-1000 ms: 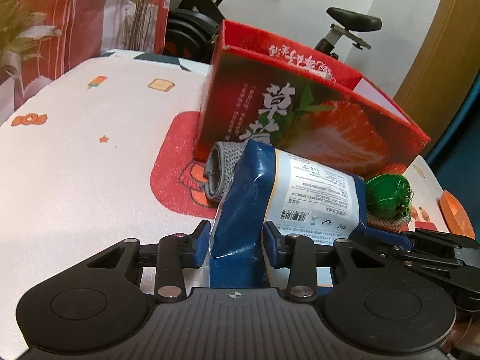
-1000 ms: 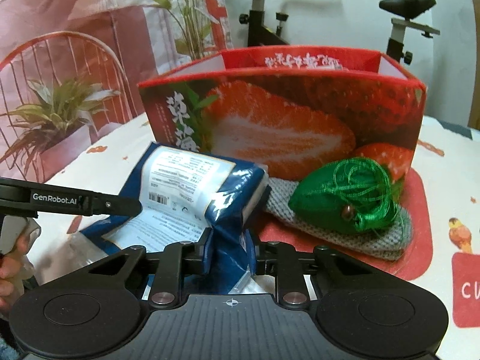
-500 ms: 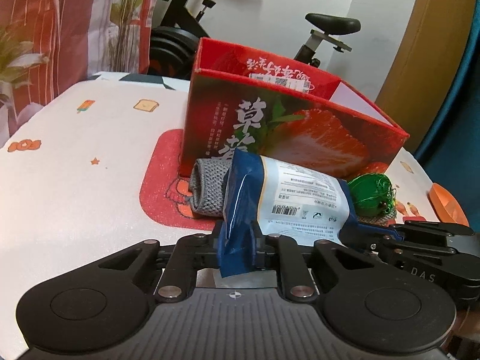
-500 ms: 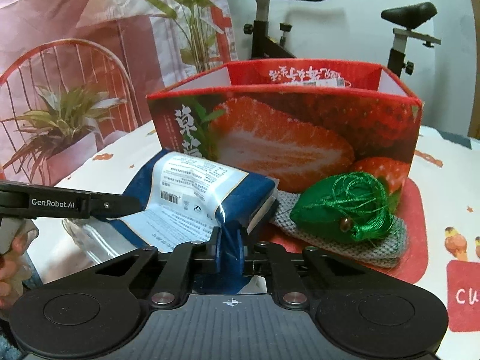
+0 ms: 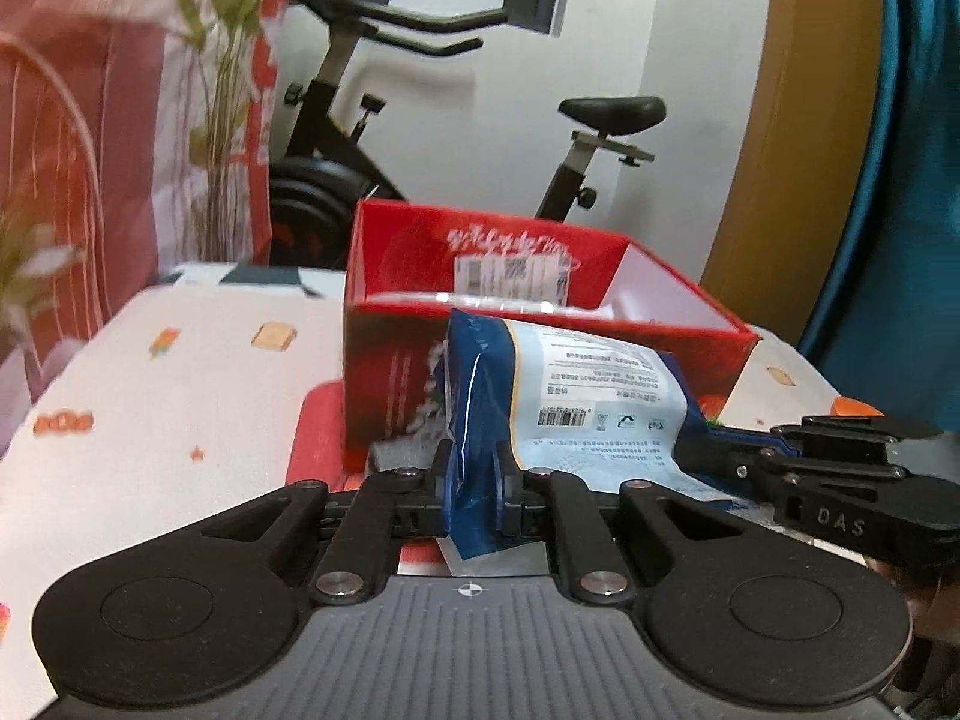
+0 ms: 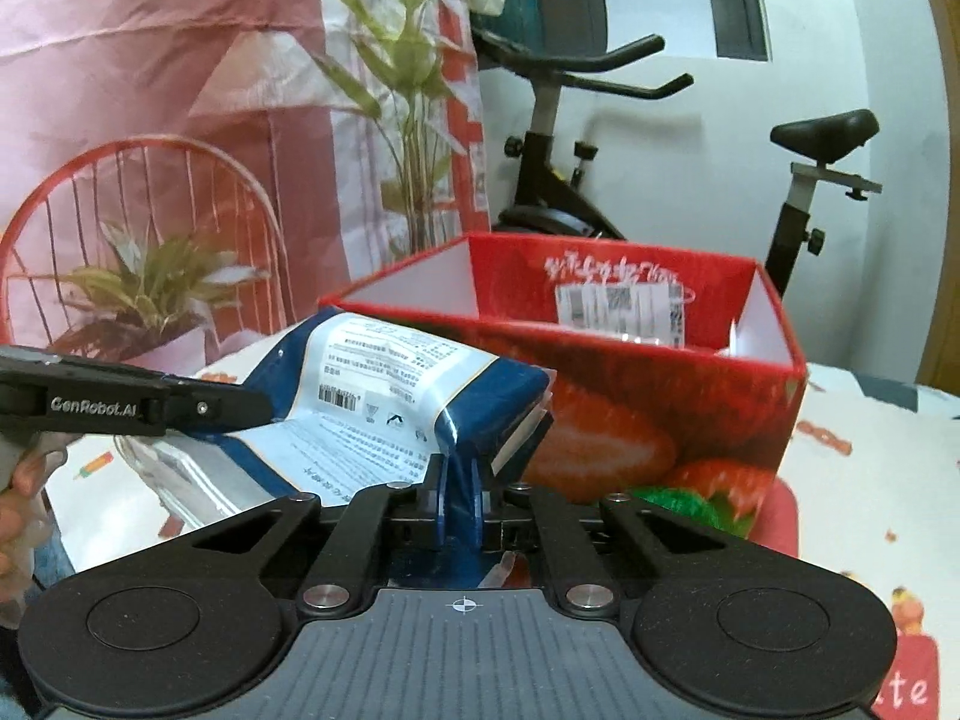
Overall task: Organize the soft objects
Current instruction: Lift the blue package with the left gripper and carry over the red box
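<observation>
Left tool [image 5: 474,483], right tool [image 6: 459,495]: both clamped on blue pouch [image 5: 576,396]. Pouch: raised since earlier frame, now centre frame level with rim of red box [image 6: 630,396]. Green bundle [image 6: 678,504]: lower right, mostly hidden.

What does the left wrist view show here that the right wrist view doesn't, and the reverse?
Left wrist only: an orange-brown door panel at right. Right wrist only: a red wire chair and the green object beside the box. Both: the blue package, pinched by the left hand-held gripper and right hand-held gripper, before the red strawberry box and exercise bike.
</observation>
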Motion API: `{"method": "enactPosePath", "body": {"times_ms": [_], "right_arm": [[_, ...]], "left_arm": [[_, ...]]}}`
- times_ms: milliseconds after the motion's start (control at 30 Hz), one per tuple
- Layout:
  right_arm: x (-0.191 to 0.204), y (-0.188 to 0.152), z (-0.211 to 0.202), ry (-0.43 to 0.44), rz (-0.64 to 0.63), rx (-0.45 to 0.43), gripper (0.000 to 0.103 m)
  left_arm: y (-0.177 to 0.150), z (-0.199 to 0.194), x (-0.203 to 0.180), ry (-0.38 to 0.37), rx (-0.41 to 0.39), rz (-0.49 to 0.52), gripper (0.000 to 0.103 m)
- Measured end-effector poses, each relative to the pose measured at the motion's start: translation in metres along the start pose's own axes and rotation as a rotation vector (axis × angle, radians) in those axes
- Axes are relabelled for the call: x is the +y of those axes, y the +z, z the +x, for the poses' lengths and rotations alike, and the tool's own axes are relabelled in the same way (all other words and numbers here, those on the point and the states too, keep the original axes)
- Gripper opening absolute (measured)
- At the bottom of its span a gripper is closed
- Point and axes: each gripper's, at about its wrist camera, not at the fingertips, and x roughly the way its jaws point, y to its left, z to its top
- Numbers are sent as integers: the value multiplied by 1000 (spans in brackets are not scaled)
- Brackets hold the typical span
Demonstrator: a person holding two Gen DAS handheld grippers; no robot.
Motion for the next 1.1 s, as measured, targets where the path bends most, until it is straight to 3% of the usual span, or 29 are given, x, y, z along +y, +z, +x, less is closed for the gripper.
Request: {"method": "enactPosePath", "body": {"times_ms": [300, 667, 1000, 1100], "right_arm": [[-6, 44, -8, -15, -67, -72, 7], [-31, 105, 8, -37, -83, -79, 7], [-65, 147, 55, -122, -167, -30, 7], [-79, 150, 76, -155, -177, 8, 7]], "left_arm": [[34, -4, -6, -31, -54, 15, 13], [83, 12, -10, -67, -98, 41, 13], [131, 69, 0, -116, -54, -17, 13], [140, 94, -6, -111, -33, 9, 13]]}}
